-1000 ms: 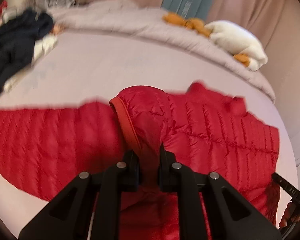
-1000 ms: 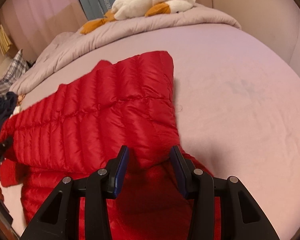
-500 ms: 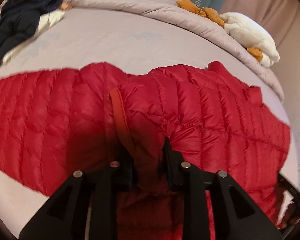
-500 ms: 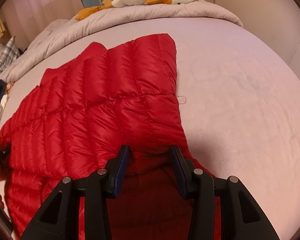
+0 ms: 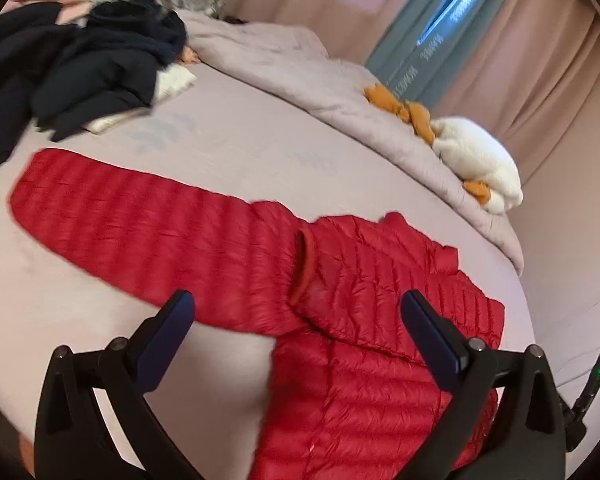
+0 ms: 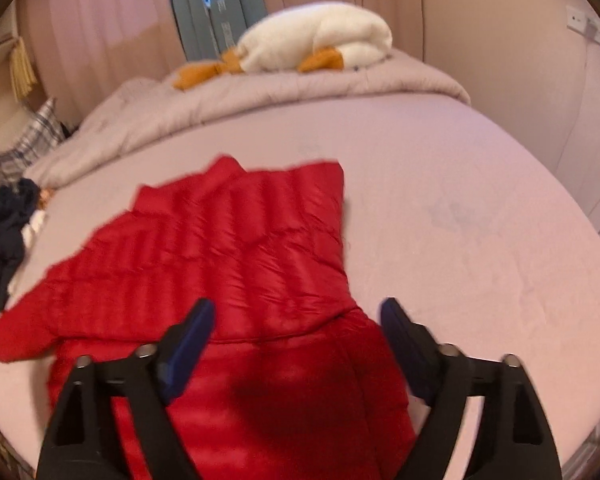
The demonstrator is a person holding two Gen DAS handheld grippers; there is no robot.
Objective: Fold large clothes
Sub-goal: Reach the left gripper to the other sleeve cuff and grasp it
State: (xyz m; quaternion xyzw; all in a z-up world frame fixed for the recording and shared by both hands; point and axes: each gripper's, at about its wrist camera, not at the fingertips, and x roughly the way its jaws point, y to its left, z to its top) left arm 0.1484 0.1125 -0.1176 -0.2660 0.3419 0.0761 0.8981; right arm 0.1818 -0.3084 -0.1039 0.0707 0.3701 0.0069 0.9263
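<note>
A red quilted down jacket (image 5: 360,304) lies on the bed with one side folded over its body. One sleeve (image 5: 132,220) stretches out flat to the left. My left gripper (image 5: 296,308) is open and empty, raised above the jacket near the collar fold (image 5: 304,264). In the right wrist view the jacket (image 6: 228,256) lies flat with its folded panel on top. My right gripper (image 6: 296,316) is open and empty, just above the jacket's lower part.
The bed sheet (image 6: 480,240) is mauve. A rolled grey duvet (image 5: 300,76) with a white and orange plush goose (image 6: 320,44) lies along the far side. A pile of dark clothes (image 5: 80,64) sits at the left. Curtains and a wall stand behind.
Both grippers have opened and let go of the jacket, then drawn back and up. The folded part now lies flat on the jacket's body.
</note>
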